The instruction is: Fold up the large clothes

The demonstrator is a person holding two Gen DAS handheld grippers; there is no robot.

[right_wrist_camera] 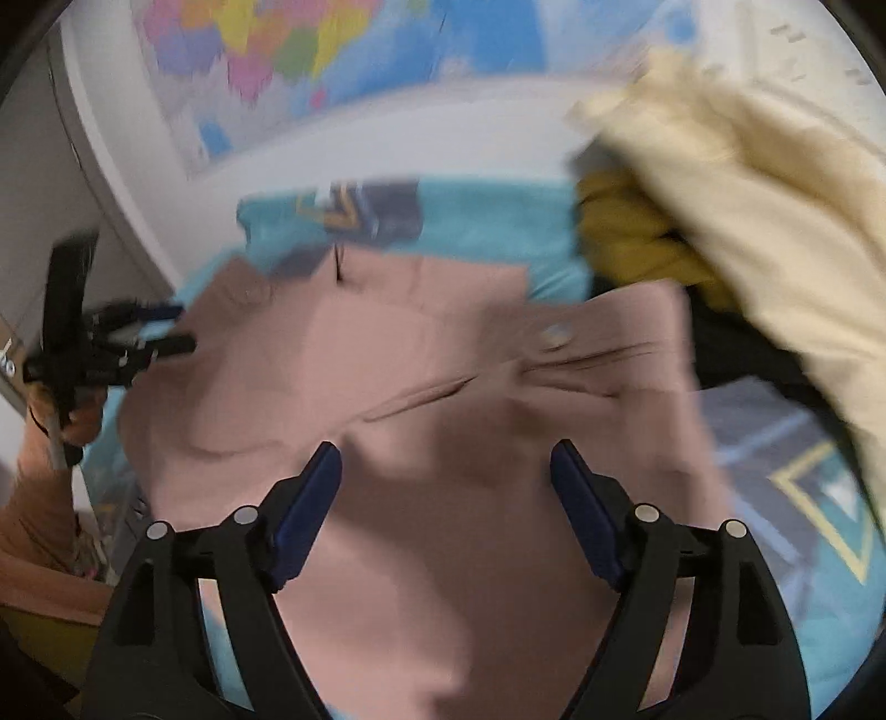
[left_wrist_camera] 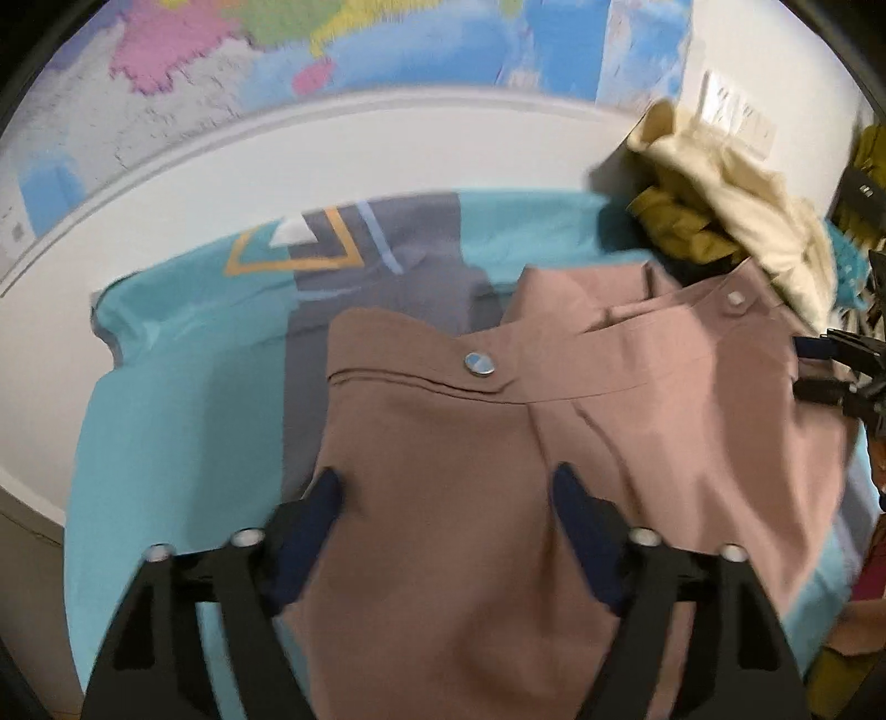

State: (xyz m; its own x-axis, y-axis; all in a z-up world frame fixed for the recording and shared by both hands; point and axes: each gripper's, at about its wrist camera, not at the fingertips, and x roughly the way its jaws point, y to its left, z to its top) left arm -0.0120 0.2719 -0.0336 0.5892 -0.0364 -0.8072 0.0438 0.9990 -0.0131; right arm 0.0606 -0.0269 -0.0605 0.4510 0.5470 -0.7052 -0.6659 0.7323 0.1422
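A dusty-pink pair of trousers (left_wrist_camera: pixel 476 498) lies spread on the teal bedsheet (left_wrist_camera: pixel 183 421), waistband away from me, with two silver buttons (left_wrist_camera: pixel 479 364) showing. It also shows in the right wrist view (right_wrist_camera: pixel 443 399), blurred. My left gripper (left_wrist_camera: pixel 448 487) hovers open over the trousers' left side, holding nothing. My right gripper (right_wrist_camera: pixel 446 471) is open over the cloth below the waistband, empty. The right gripper shows at the right edge of the left wrist view (left_wrist_camera: pixel 830 365). The left gripper shows at the left of the right wrist view (right_wrist_camera: pixel 166 332).
A pile of clothes sits at the far right: a cream garment (left_wrist_camera: pixel 736 205) over a mustard one (left_wrist_camera: pixel 681 221), also in the right wrist view (right_wrist_camera: pixel 747 210). A white wall with a coloured map (left_wrist_camera: pixel 332 50) stands behind the bed.
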